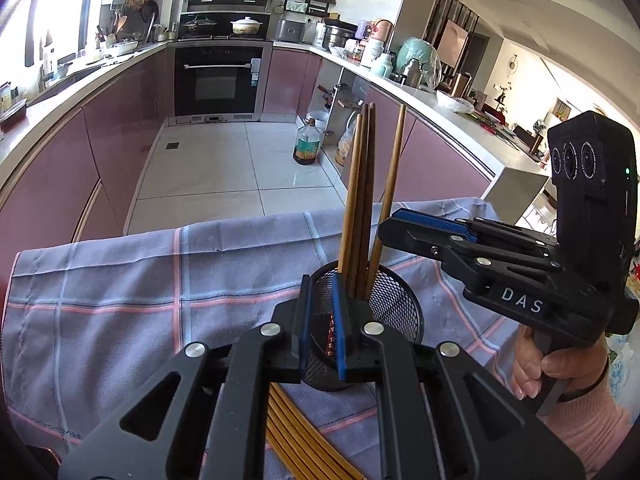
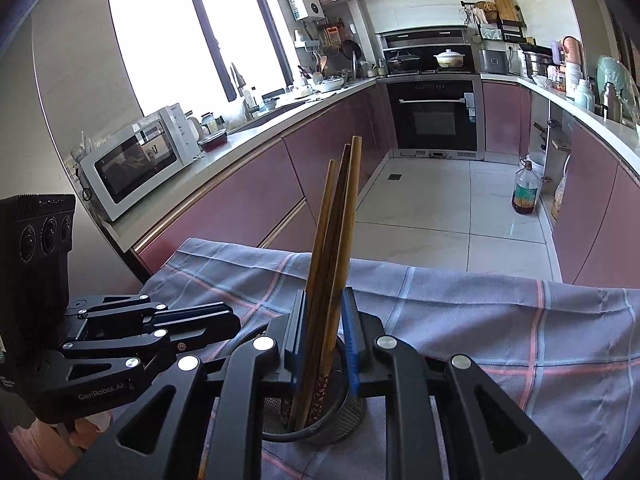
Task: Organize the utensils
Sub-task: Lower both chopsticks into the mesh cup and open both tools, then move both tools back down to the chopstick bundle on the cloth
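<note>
We let the right gripper [image 2: 323, 340] part its fingers around the chopsticks [image 2: 334, 248] standing in the mesh holder [image 1: 394, 304] on the cloth-covered desk [image 1: 140, 288], easing straight back (the left gripper [image 1: 321, 320] shut, empty).

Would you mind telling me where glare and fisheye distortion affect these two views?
Right wrist view: the window is blown out white and the counter edges bow. Left wrist view: a bright window strip glares at upper left; the chopsticks stay sharp.
</note>
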Motion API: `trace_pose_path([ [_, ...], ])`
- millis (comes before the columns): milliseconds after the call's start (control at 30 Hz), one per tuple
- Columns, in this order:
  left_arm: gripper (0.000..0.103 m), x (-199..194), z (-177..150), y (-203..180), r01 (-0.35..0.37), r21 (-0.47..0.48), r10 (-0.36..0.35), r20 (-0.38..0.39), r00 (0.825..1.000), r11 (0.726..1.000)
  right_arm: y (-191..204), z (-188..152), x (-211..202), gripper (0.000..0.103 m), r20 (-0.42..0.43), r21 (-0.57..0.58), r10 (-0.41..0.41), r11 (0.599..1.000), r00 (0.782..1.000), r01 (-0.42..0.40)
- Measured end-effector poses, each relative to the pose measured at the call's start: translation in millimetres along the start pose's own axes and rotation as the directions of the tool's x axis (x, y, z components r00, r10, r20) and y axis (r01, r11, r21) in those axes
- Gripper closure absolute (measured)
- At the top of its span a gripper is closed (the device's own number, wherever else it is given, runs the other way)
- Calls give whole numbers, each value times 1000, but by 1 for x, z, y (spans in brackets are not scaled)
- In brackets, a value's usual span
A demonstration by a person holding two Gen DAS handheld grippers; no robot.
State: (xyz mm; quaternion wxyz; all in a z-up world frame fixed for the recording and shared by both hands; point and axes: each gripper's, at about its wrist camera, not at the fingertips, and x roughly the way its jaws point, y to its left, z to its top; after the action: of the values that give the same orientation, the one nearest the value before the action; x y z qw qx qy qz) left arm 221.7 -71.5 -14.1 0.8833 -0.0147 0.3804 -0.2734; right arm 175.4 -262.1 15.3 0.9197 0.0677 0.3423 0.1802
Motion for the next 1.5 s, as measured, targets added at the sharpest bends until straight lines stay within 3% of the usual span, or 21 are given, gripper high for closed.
trace_pose_path([
  [133,94,-6,-7,1,-18,-6,18,19,1000,1000,1,-1,-2,85,12,-1,-12,1000,1000,12],
  [233,92,-12,-12,1,-29,-9,29,32,999,1000,5,-7,-7,70,28,-9,-20,1000,999,20],
  [467,82,-29,-24,-2,-77,-9,78,73,994,997,15,-17,-34,70,93,-54,-23,998,995,28],
  [667,72,-45,-42,-3,-128,-8,128,98,987,992,37,-34,-60,66,118,-129,50,991,992,-35],
  [867,70,-60,-67,9,-160,-36,163,91,982,986,50,-66,-57,66,32,-161,101,982,994,-95],
  [1200,70,-41,-125,28,-159,-89,155,-53,986,983,46,-116,-8,66,-190,-63,115,990,975,-129],
  [1500,70,-19,-153,24,-137,-101,124,-125,984,985,61,-132,11,67,-249,-80,85,991,965,-108],
])
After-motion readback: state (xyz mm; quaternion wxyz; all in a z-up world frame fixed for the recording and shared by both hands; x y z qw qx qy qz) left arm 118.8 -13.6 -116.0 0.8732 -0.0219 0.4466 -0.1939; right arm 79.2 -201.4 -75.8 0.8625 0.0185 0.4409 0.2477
